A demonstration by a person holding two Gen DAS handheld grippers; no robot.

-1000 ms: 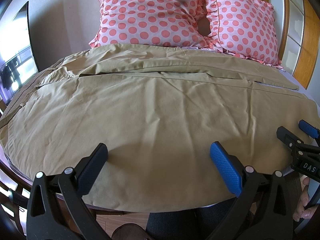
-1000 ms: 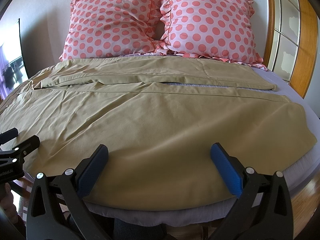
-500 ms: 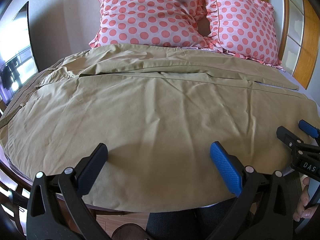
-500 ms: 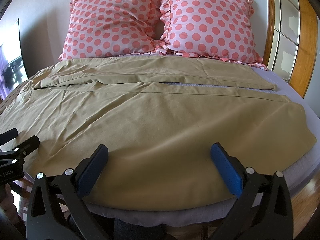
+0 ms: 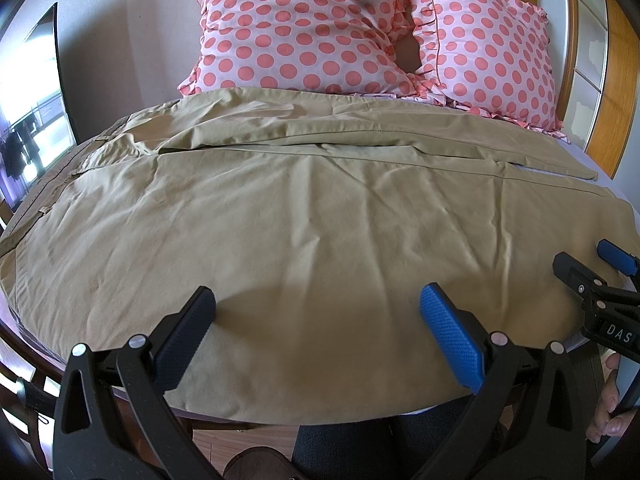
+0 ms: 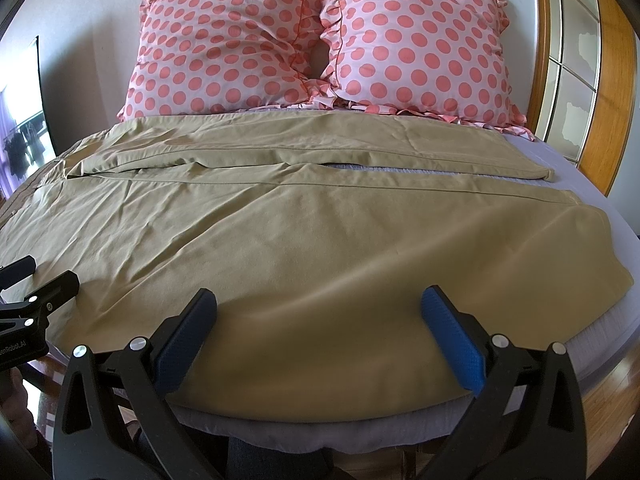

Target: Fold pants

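**Two open grippers poised at the near edge of the pants**

Both of my grippers hang over the lower part of each frame, fingers spread wide and holding nothing: the left gripper (image 5: pixel 316 320) nearer the waistband side, the right gripper (image 6: pixel 318 320) nearer the leg ends. I judge I hold them there because the near long edge is the one to pick up for the first fold. The khaki pants (image 5: pixel 304 216) lie flat and sideways across the bed (image 6: pixel 592 332), waistband at frame left, legs running right, a slit of sheet showing between them. Two pink polka-dot pillows (image 6: pixel 320 40) lean against the wall at top; wooden window frames (image 6: pixel 608 60) stand at the right.
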